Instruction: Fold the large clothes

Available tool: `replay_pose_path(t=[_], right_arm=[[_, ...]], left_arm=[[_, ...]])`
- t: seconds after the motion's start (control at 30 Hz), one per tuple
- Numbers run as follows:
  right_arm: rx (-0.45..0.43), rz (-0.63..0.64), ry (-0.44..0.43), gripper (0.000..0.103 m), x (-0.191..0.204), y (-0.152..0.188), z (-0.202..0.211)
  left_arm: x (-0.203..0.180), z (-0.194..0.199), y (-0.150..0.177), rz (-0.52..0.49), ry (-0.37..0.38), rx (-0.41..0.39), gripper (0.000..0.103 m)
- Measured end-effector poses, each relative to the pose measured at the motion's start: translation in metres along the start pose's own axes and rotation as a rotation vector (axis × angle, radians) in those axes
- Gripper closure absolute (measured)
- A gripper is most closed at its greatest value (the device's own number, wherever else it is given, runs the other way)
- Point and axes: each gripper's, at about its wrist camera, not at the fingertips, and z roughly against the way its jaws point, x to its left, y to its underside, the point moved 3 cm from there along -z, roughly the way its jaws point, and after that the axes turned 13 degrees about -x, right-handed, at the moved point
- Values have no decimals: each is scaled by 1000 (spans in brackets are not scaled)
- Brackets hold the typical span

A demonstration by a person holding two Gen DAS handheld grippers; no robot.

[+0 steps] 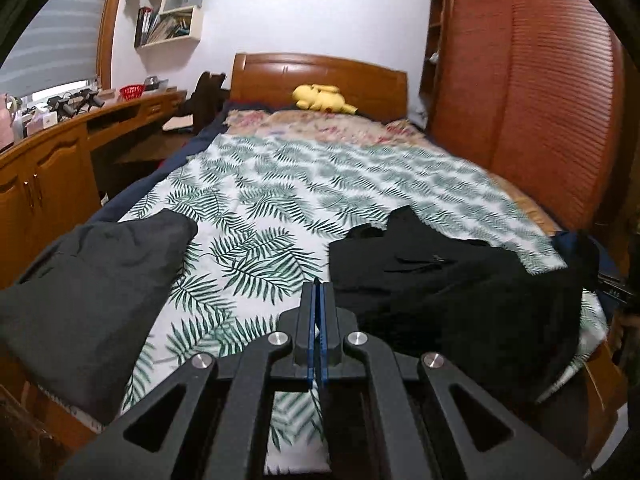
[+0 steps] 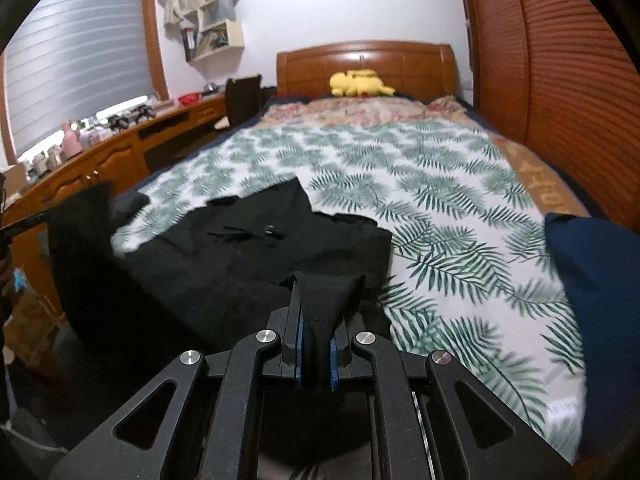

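A large black garment (image 2: pixel 256 248) lies rumpled on the near part of the bed's leaf-print cover (image 2: pixel 440 184). My right gripper (image 2: pixel 318 308) is shut on a bunched edge of this black garment at the foot of the bed. In the left wrist view the same black garment (image 1: pixel 448 280) lies to the right of my left gripper (image 1: pixel 319 288), whose blue-padded fingers are pressed together with nothing between them, just above the cover (image 1: pixel 280 184). A dark grey garment (image 1: pixel 92 280) lies at the bed's near left corner.
A yellow plush toy (image 1: pixel 320 98) rests at the wooden headboard (image 1: pixel 316 76). A wooden desk with clutter (image 1: pixel 80 128) runs along the left. A louvred wardrobe (image 1: pixel 540 92) stands on the right. A navy blue cloth (image 2: pixel 596 280) lies at the bed's near right.
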Motion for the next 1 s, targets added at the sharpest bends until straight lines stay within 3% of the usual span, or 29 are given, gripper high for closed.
replay_pose_path(t=[0.2,0.27,0.33,0.47,0.63,0.9,1.0], right_arm=[[63,58,11,97,-13,-3,-75],[80,77,18,97,-18,-8,-101],[90,80,26,97,-25,-16,-124],[71,81,61,97,-38,-43,-157],[64,133,125,97,-50,-76,-201],[154,198,196,97,-64,-80,-275],[173,207,263,97,-72,-82,-297]], left_arm=[[-3,-63,-24,-69,-72,18,103],[-7,-85,-43,-122,-134,-19,103],[-6,-104,-59,-120,-141,-33,103],[-15,-129,-77,-90,-110,-52,103],[-30,-147,-74,-75,-69,-42,103],[-54,-169,-49,-71,47,53,103],[-60,-174,-44,-72,65,83,103]])
